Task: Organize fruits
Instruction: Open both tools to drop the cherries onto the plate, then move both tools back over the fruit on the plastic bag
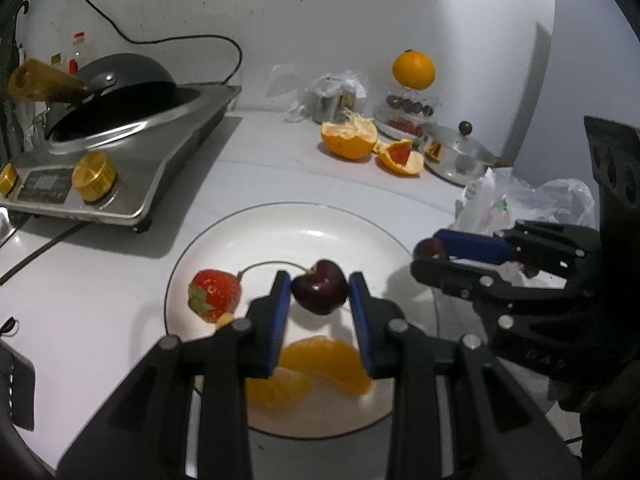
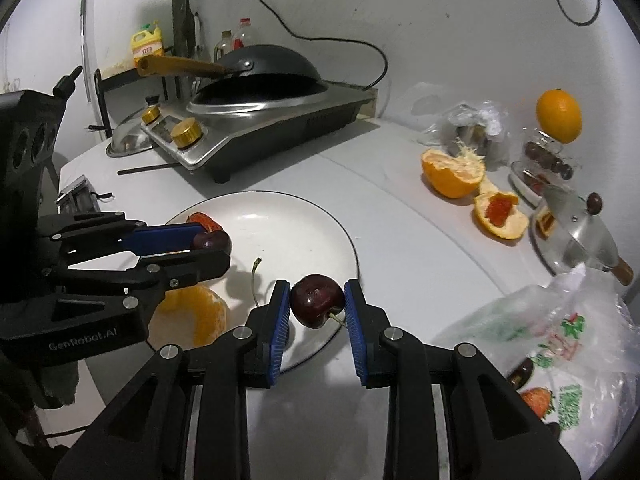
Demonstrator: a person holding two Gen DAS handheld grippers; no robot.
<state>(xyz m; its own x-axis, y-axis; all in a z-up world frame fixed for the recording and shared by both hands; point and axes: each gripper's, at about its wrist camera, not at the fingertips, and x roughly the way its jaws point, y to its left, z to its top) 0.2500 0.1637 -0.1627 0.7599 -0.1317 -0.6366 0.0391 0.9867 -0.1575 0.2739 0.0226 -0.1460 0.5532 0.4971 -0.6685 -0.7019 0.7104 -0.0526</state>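
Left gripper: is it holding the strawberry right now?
No. The left gripper is shut on a dark cherry, while the strawberry lies apart on the white plate.

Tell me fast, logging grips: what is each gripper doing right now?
Left gripper: closed on a cherry, above the plate.
Right gripper: closed on another cherry.

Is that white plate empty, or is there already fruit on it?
Not empty. The plate holds a strawberry and orange segments; the left gripper holds a cherry over it.
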